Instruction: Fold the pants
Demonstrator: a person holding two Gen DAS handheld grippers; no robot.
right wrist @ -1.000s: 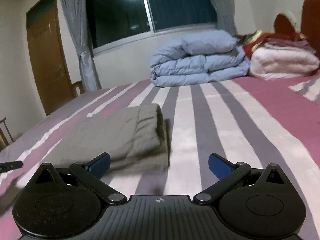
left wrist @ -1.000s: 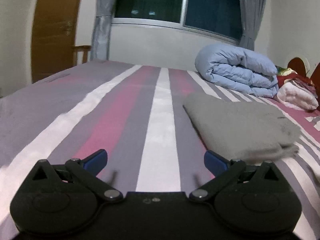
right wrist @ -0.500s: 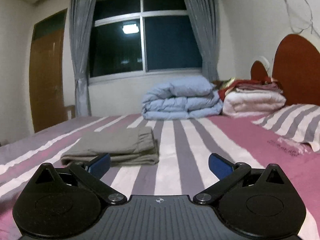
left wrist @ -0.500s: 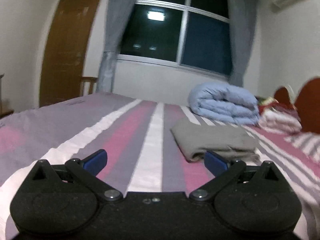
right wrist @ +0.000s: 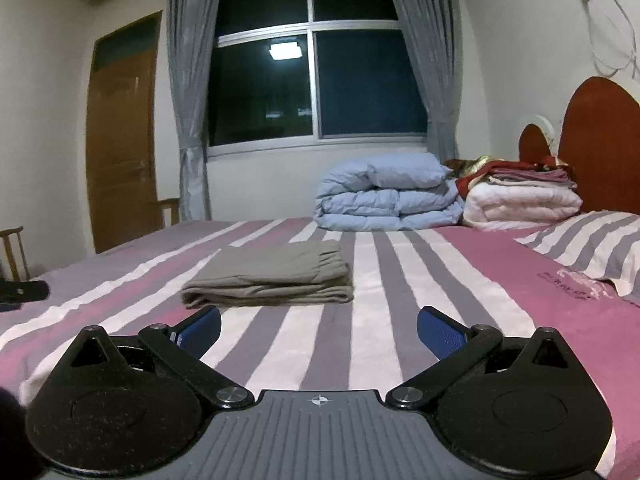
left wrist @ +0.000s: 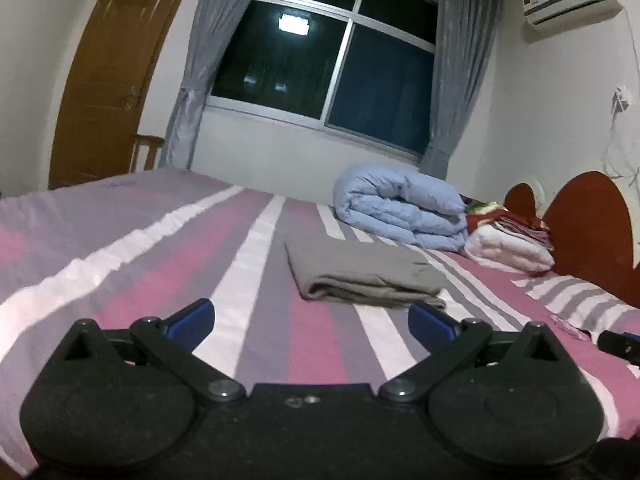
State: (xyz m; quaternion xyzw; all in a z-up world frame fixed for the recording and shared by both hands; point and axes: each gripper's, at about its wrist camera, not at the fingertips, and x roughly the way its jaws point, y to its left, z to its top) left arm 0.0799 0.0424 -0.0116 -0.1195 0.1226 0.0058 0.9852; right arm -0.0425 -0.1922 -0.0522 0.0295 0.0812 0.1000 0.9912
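Note:
Grey pants (left wrist: 362, 272) lie folded into a flat rectangle on the striped bed (left wrist: 160, 256). In the right wrist view the same folded pants (right wrist: 272, 274) rest a little beyond and left of centre. My left gripper (left wrist: 310, 320) is open, its blue pads wide apart, held back from the pants with nothing between them. My right gripper (right wrist: 318, 330) is open too and empty, low over the bedsheet (right wrist: 460, 280) short of the pants. The tip of the right gripper (left wrist: 620, 346) shows at the left wrist view's right edge.
A rolled light-blue duvet (right wrist: 384, 194) and a stack of white and red bedding (right wrist: 520, 196) lie near the red headboard (right wrist: 600, 140). A striped pillow (right wrist: 592, 248) is at the right. A wooden door (right wrist: 120, 148), a chair (right wrist: 14, 252) and a curtained window (right wrist: 316, 80) stand beyond the bed.
Both grippers have pulled back and tilted up from the pants, which now look smaller and farther off. Both stay open and the folded pants have not moved.

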